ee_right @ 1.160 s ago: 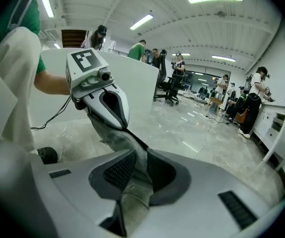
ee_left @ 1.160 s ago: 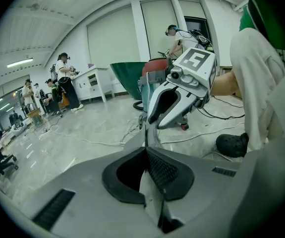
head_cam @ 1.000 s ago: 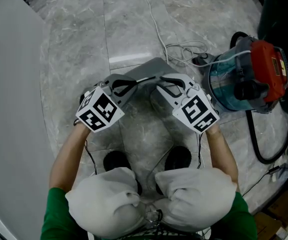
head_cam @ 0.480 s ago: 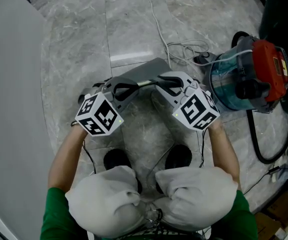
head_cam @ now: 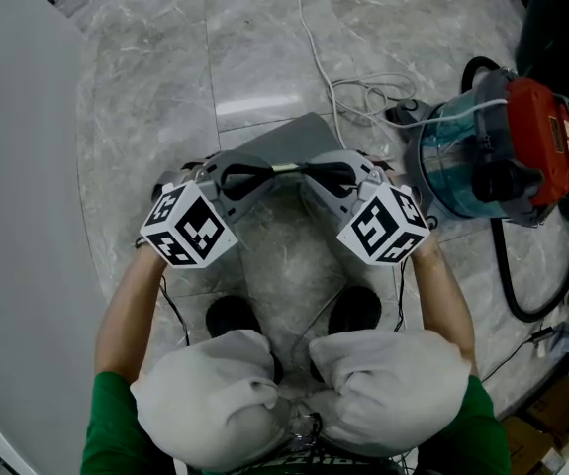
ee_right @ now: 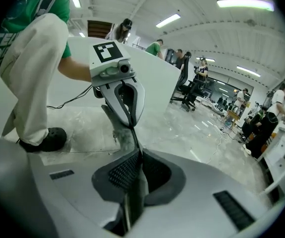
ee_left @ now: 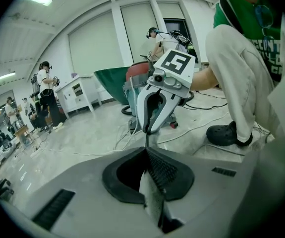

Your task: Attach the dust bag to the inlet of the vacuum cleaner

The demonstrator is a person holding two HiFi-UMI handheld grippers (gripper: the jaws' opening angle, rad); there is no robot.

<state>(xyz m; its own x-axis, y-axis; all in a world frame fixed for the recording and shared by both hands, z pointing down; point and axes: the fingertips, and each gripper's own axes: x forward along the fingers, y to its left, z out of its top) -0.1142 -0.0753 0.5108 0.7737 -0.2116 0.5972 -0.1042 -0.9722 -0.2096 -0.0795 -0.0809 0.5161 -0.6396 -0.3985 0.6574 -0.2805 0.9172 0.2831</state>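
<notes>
Since the earlier frame the jaws of the right gripper [head_cam: 316, 172] have just been closed onto the edge of the dust bag [head_cam: 286, 139], which is also pinched by the shut left gripper [head_cam: 264, 172]. The bag is held left of the vacuum cleaner [head_cam: 487, 146], well apart from it. Both pinches should be kept firm and the edge taut while it is carried there.

Dust bag [head_cam: 286, 139] partly hidden, hose [head_cam: 503, 277] cropped
</notes>
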